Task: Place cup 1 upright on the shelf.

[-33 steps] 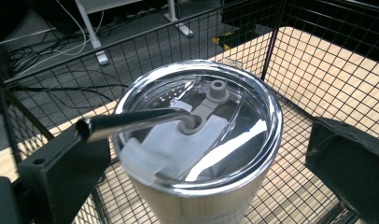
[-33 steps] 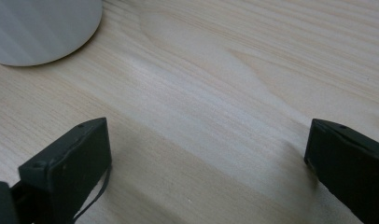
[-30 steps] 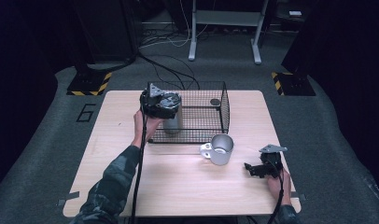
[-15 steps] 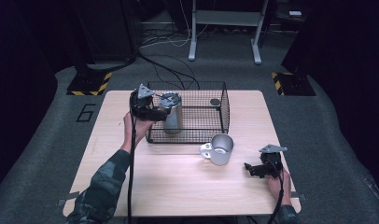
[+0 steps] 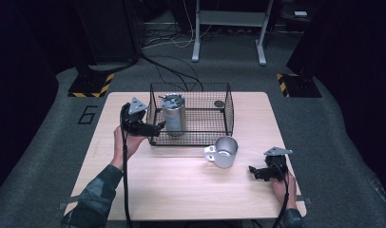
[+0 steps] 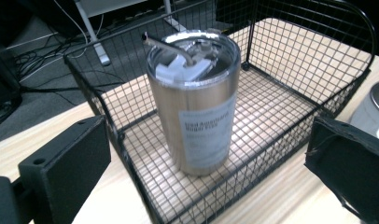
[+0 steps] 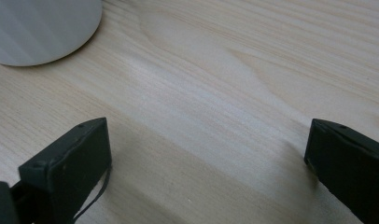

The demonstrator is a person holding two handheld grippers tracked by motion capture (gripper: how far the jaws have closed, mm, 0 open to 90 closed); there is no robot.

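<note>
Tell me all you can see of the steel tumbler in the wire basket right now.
The tumbler looks like brushed stainless steel, tapering slightly downward, with a clear lid, a bent metal straw through it and a pale label I can't read in full. It stands upright on the floor of the black wire basket, near its left end. The left gripper is open just outside the basket, not touching it.

Beyond my work, a small dark round disc [image 5: 219, 103] lies in the far right corner. Yellow-black striped blocks [image 5: 91, 85] sit on the grey floor behind the table [image 5: 181, 190].
</note>
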